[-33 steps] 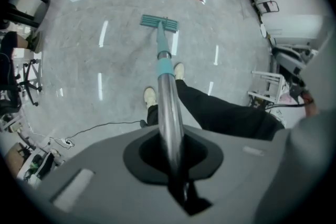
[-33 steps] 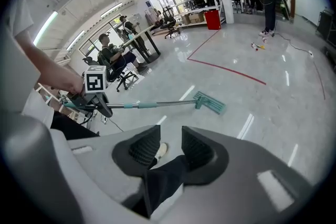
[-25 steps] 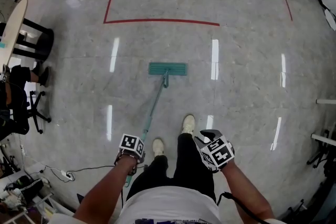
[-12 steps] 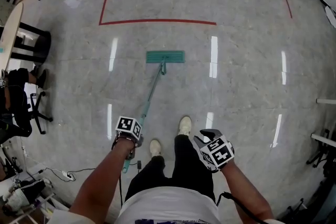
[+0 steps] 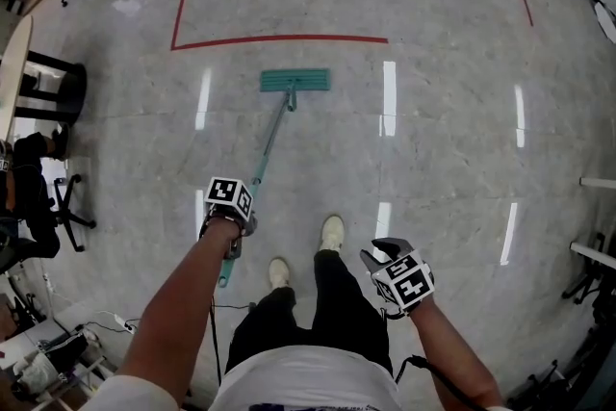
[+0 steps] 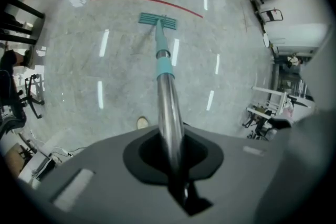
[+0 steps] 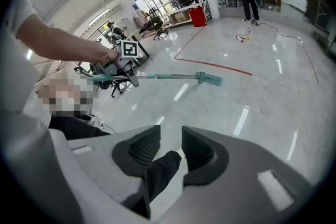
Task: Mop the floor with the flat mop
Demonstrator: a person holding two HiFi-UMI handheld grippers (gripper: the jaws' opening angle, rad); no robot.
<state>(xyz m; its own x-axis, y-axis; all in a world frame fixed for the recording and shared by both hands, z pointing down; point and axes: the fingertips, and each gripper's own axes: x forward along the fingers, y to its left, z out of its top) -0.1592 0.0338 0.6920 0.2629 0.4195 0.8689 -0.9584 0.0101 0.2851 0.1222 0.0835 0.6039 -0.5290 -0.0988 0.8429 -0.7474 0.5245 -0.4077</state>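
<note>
Our left tongs (image 6: 170,152) pinch the mop handle (image 6: 164,86); the mop head (image 5: 295,80) lies flat on the floor (image 5: 433,140) at twelve o'clock. Our right tongs (image 7: 170,147) hang spread, empty. Mid-stroke, we judge; next needs steady downward pressure.

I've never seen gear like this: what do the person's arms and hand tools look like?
The left hand-held gripper and right hand-held gripper have grey bodies with dark jaw pads; each carries a white cube with black square markers. Arms are bare below short white sleeves.
</note>
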